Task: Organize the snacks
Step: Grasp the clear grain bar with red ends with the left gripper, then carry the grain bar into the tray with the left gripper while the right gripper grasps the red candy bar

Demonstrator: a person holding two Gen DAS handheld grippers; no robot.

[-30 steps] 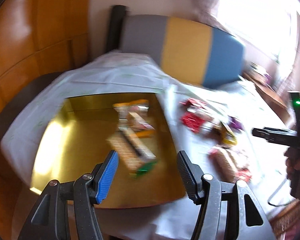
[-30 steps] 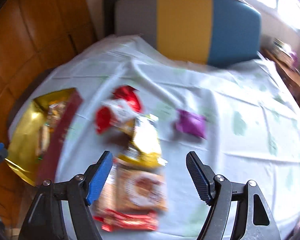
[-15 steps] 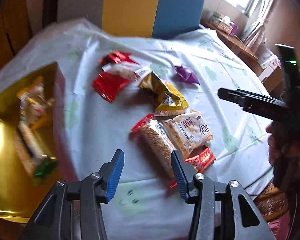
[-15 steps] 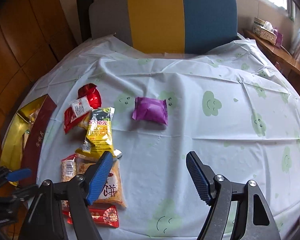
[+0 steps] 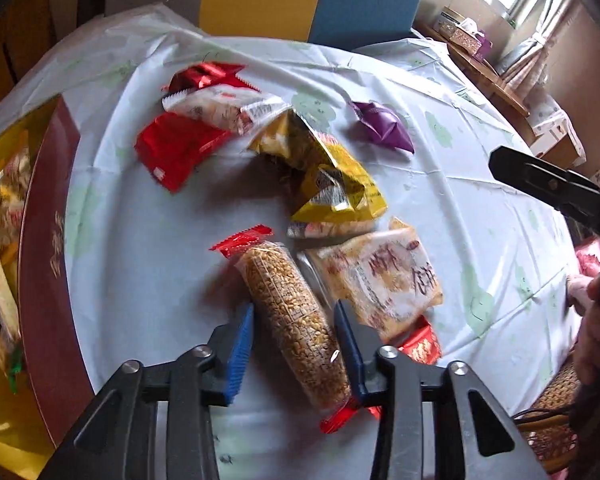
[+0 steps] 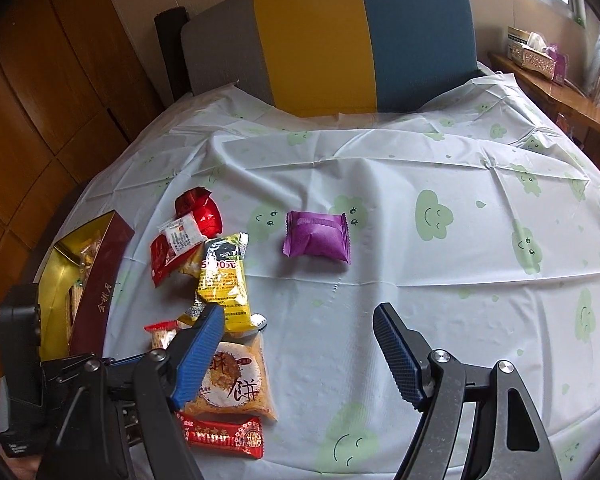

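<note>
On the cloth-covered table, near its front edge, lies the long clear packet of golden puffed-grain bar with red crimped ends (image 5: 296, 320), and the left gripper (image 5: 294, 350) straddles it. Its blue-padded jaws are closing with the packet between them; whether the pads yet press on the wrapper I cannot tell, though they sit very close to its sides.

Just beside it on the right lies a flat pale packet of round sesame cake (image 5: 384, 276), overlapping a small red foil bar (image 6: 224, 434). Beyond them a crumpled yellow foil bag (image 5: 332, 184) leans over the pile, with a red-and-white cluster of wrappers (image 5: 204, 120) behind it and a purple foil pouch (image 6: 316, 238) lying well apart.

At the left edge stands the gold-lined gift box with a maroon wall (image 5: 44, 264), already holding a few snacks. By my reading the sorting is well short of half done: most packets remain loose on the white plastic tablecloth printed with green smiling clouds (image 6: 440, 280).

The right gripper (image 6: 300, 354) hangs wide open over bare cloth, holding nothing. Its camera alone shows the purple pouch squarely and the red bar in full; the left camera alone shows the grain packet between the pads and the box's contents.
</note>
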